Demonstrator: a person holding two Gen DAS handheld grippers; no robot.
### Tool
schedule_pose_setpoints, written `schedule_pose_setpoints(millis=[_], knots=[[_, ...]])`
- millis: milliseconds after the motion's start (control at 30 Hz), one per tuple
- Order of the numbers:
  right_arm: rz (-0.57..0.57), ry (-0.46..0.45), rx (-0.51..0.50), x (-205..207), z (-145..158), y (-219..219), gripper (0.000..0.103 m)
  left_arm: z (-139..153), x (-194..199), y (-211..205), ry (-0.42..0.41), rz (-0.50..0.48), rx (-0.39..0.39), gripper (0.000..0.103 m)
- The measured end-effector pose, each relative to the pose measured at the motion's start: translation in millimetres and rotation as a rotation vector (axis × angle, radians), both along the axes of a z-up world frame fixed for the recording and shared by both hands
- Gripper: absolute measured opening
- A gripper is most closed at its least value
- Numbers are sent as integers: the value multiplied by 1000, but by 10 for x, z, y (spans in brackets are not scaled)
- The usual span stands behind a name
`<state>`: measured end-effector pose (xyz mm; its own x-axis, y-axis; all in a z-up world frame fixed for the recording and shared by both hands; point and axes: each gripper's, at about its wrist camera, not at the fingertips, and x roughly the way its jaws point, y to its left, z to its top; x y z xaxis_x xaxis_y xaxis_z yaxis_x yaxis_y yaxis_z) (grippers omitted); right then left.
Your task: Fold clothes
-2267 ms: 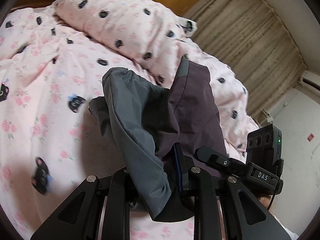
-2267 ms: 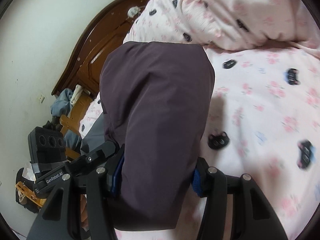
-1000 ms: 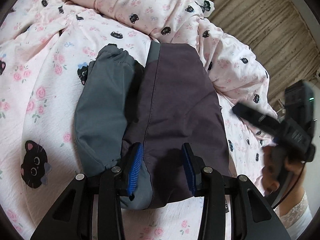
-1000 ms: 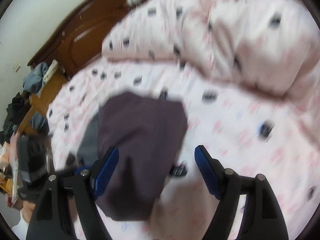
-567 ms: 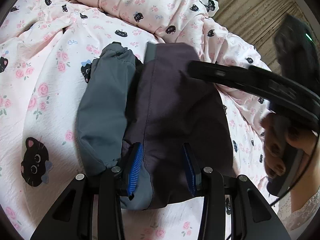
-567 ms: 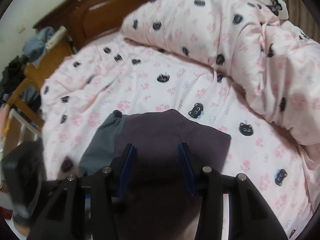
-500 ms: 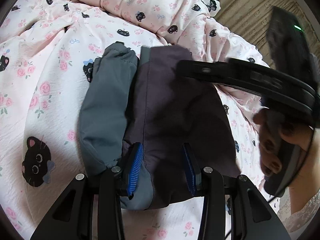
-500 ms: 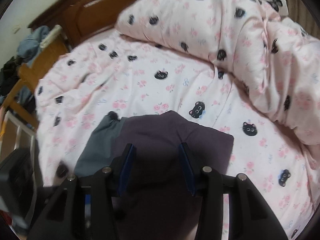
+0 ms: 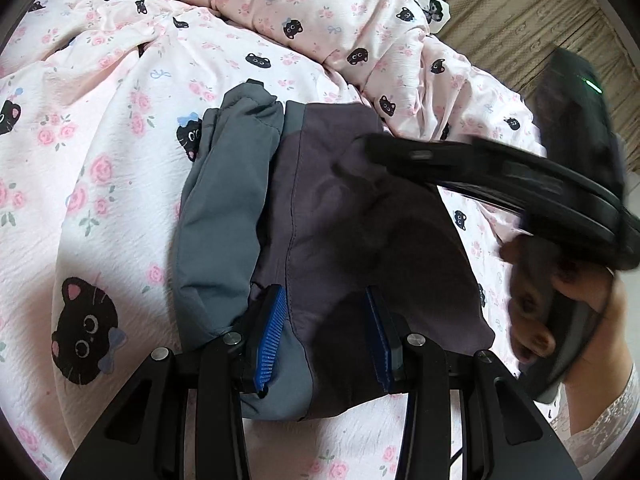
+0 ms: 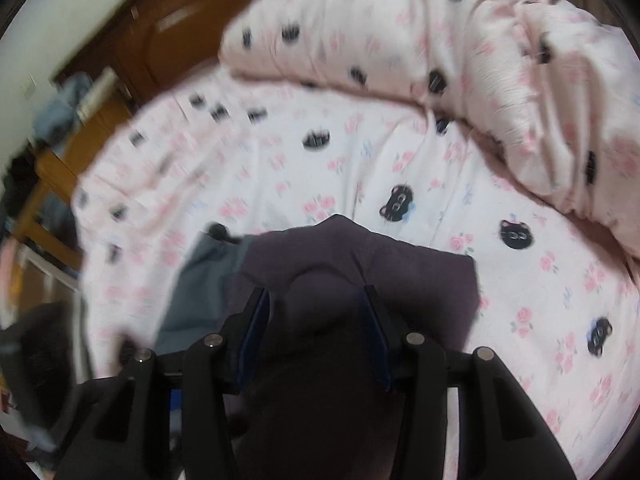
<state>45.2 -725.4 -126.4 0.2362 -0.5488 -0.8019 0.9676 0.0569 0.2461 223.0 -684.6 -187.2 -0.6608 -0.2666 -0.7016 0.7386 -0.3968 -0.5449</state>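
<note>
A folded garment (image 9: pixel 344 232), dark purple with a grey sleeve (image 9: pixel 224 216) bunched along its left side, is lying on a pink bedsheet (image 9: pixel 100 184) printed with roses and black cat faces. The left gripper (image 9: pixel 322 332) is sitting over the near edge of the garment, its blue-padded fingers (image 9: pixel 270 336) straddling the purple cloth with a gap on each side; I cannot tell whether the pads are pressing the fabric. In the right wrist view, the right gripper (image 10: pixel 316 326) is bearing on the same garment (image 10: pixel 360 272), a hump of purple cloth rising between its jaws and filling the space, so it is gripping the fabric. A hand (image 9: pixel 560 300) is holding that right tool at the right edge of the left wrist view. A heaped quilt (image 10: pixel 460 48) in the same print is lying beyond the garment, and a wooden headboard (image 10: pixel 168 28) is standing behind the bed.
</note>
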Motion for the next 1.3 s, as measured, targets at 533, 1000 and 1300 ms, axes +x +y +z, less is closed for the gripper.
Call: schedule_pose_setpoints(millis=[533, 1000, 1300], knots=[[143, 318, -31, 166, -121, 922, 53, -3, -22, 14, -13, 8, -1, 35], [-4, 247, -94, 33, -171, 1087, 68, 118, -53, 126, -46, 5, -84, 38], [5, 269, -170, 195, 188, 1662, 72, 649, 86, 641, -116, -7, -306, 60]])
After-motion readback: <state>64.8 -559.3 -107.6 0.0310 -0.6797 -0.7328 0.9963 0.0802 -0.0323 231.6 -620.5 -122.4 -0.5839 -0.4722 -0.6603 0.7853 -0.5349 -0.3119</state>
